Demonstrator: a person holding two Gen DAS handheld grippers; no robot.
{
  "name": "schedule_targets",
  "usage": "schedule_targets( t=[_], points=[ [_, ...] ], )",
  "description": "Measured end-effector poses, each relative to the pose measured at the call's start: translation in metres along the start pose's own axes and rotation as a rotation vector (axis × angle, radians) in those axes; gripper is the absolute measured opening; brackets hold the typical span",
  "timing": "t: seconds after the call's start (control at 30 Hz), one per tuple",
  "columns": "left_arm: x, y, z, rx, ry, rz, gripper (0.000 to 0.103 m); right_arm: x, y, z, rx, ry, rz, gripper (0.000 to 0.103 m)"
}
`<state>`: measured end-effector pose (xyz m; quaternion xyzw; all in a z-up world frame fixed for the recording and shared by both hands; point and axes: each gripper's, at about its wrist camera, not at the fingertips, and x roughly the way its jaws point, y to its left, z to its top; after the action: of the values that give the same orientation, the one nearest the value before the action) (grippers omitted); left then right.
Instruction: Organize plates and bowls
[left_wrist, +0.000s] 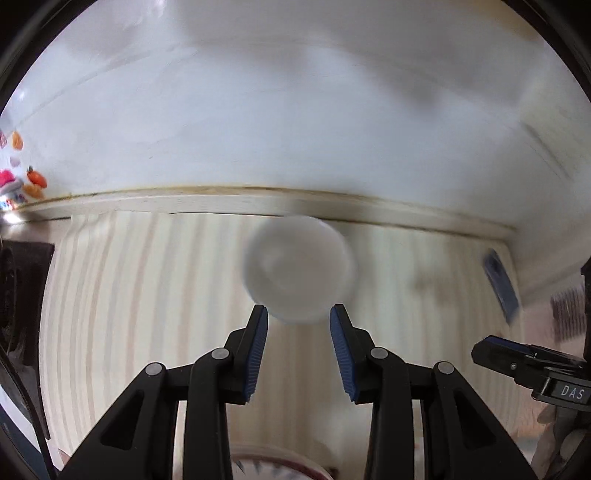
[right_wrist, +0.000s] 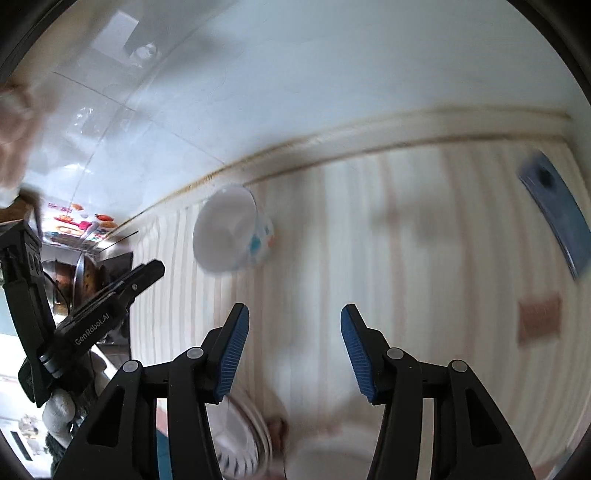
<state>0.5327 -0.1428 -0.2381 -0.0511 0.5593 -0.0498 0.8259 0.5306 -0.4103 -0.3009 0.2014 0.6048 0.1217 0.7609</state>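
Note:
A white bowl (left_wrist: 300, 267) with coloured spots on its outside lies on the striped countertop near the back wall, blurred in the left wrist view. My left gripper (left_wrist: 298, 314) is open, its fingertips just short of the bowl's near rim. In the right wrist view the same bowl (right_wrist: 231, 232) lies tipped on its side, its mouth facing me. My right gripper (right_wrist: 294, 317) is open and empty, well back from the bowl. A patterned plate (right_wrist: 240, 439) and a white bowl (right_wrist: 332, 454) sit below its fingers. The plate's rim (left_wrist: 280, 467) also shows at the bottom of the left wrist view.
A white tiled wall (left_wrist: 295, 110) rises behind the counter's back lip. A blue flat object (right_wrist: 554, 214) lies at the right by the wall. A brown patch (right_wrist: 539, 321) marks the counter. The other gripper (right_wrist: 85, 325) shows at left, with a stove area behind it.

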Motion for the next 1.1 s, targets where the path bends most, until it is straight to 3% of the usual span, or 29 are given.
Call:
schedule_targets(
  t=[0.2, 0.4, 0.5, 0.57, 0.67, 1.1],
  points=[
    [0.058, 0.039, 0.024, -0.096, 0.067, -0.001, 0.033, 0.077, 0.024, 0.052, -0.031, 0.061, -0.005, 0.055],
    [0.102, 0.052, 0.027, -0.150, 0.173, -0.059, 0.033, 0.129, 0.023, 0.069, -0.004, 0.135, 0.036, 0.054],
    [0.118, 0.056, 0.025, -0.171, 0.201, -0.098, 0.032, 0.146, 0.022, 0.071, 0.002, 0.166, 0.058, 0.038],
    [0.119, 0.055, 0.022, -0.182, 0.197, -0.127, 0.032, 0.154, 0.024, 0.071, -0.002, 0.181, 0.062, 0.017],
    [0.117, 0.053, 0.021, -0.173, 0.178, -0.143, 0.022, 0.156, 0.029, 0.071, -0.021, 0.170, 0.051, 0.017],
    [0.095, 0.039, 0.016, -0.090, 0.139, -0.102, 0.022, 0.126, 0.040, 0.055, -0.050, 0.119, 0.037, 0.016]
  ],
)
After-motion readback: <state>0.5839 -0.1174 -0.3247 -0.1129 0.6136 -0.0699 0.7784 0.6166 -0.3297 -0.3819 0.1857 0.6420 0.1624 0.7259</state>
